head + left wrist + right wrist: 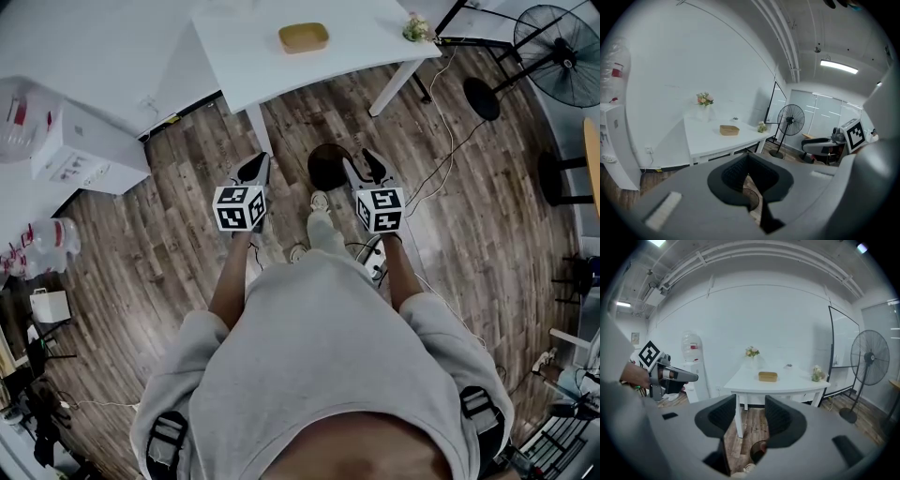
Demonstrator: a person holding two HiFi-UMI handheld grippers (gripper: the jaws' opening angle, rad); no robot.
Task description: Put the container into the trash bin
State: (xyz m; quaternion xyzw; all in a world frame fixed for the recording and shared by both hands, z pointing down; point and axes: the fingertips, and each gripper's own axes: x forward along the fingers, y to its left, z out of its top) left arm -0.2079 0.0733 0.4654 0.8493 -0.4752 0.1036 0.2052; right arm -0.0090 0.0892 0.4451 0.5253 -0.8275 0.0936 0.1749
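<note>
A tan container (303, 37) lies on the white table (253, 56) ahead of me, also seen as the container (729, 130) and the container (768, 376) in both gripper views. A dark round trash bin (328, 166) stands on the floor in front of the table, between my two grippers; the bin (759, 451) shows below the right jaws. My left gripper (251, 173) is held in the air with its jaws together and nothing in them. My right gripper (366, 171) hangs open and empty, well short of the table.
Small flowers (417, 28) stand at the table's right corner. A standing fan (562, 52) is at the far right, with cables on the wooden floor. A white water dispenser (84, 150) stands at the left. My shoes (319, 202) are just behind the bin.
</note>
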